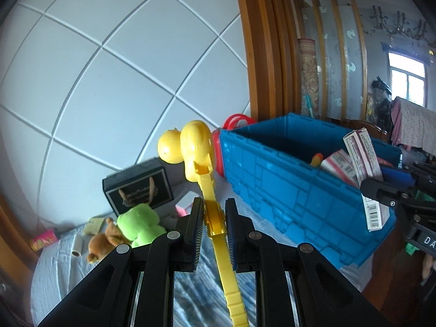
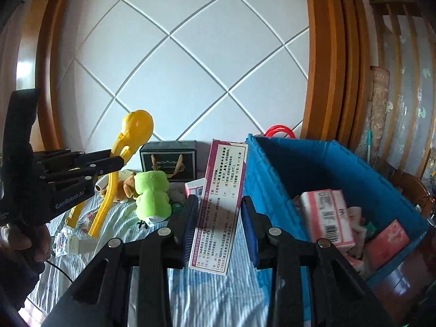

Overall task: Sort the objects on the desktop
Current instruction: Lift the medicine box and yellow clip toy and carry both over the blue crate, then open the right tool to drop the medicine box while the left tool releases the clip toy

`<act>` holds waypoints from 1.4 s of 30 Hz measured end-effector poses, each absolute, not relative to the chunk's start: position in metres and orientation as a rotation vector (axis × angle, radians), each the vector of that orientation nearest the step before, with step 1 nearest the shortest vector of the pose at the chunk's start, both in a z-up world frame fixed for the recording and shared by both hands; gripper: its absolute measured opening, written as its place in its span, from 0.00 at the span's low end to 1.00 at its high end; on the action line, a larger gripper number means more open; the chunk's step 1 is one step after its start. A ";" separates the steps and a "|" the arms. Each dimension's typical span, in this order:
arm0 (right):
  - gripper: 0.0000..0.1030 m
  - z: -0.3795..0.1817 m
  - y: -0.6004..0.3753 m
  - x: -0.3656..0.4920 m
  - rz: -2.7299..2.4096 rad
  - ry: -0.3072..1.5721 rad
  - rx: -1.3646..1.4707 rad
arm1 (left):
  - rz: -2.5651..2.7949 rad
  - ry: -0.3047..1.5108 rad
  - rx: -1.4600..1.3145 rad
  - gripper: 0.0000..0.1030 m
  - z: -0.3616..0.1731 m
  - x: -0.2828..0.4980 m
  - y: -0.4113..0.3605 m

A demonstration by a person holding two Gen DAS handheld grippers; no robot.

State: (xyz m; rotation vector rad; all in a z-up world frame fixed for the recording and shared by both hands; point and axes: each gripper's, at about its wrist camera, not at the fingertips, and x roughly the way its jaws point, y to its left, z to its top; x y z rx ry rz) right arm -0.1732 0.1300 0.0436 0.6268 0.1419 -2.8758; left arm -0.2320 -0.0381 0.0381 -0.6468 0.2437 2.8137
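- Between left claw [image 1: 214, 224] pads: yellow tongs [image 1: 203, 163], pinched low, heavy top up front. Could tip, swing, drop.
- Between right claw [image 2: 218, 218] pads: pink box [image 2: 222, 190], blue bin [image 2: 272, 179] just beside. Could bump rim, slip out.

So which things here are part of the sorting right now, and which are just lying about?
In play:
- yellow clamp toy, gripped by the left gripper
- pink-and-white carton, between the right gripper fingers
- blue bin, already holding pink cartons

Lying about:
- green plush
- brown plush
- black box
- small white roll
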 end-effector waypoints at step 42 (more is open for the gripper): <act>0.31 0.030 0.479 -0.325 -2.987 -0.105 0.876 | 2.757 0.531 -0.679 0.28 0.082 -0.332 0.334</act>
